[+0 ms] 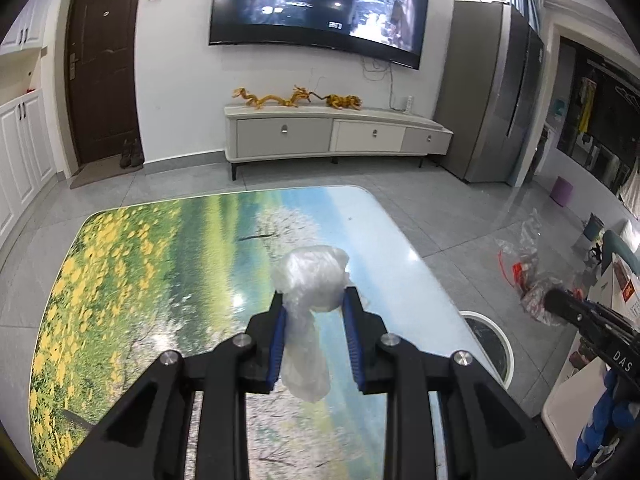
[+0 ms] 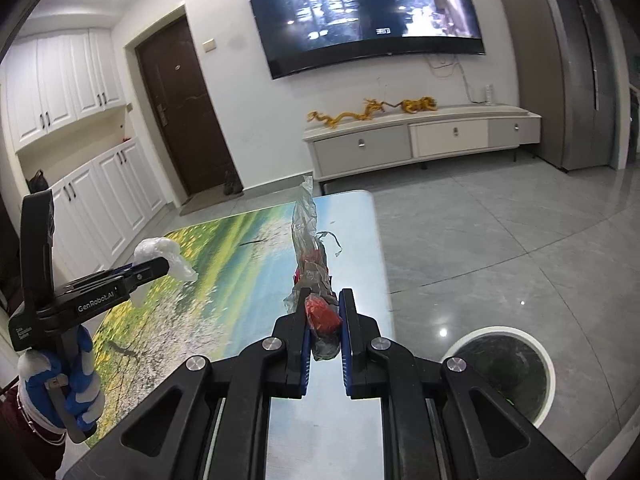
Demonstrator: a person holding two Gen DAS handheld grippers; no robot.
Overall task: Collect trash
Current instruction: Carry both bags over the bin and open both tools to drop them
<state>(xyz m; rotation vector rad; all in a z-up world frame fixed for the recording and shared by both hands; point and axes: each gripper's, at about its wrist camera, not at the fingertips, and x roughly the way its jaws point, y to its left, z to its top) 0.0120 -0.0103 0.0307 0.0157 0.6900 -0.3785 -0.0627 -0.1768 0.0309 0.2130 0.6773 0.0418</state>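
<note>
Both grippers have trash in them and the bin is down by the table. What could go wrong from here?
1. The clear wrapper in the right gripper trails far past the fingers; it might snag or slip out.
2. The bin sits low beside the table, so a high release could miss onto the floor.
3. The white plastic wad bulges beyond the left gripper; the light plastic may cling when released.

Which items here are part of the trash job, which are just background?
Job:
left gripper holding white plastic wad
right gripper holding clear wrapper with red scraps
round bin

Background:
TV
dragon ornaments
fridge
</note>
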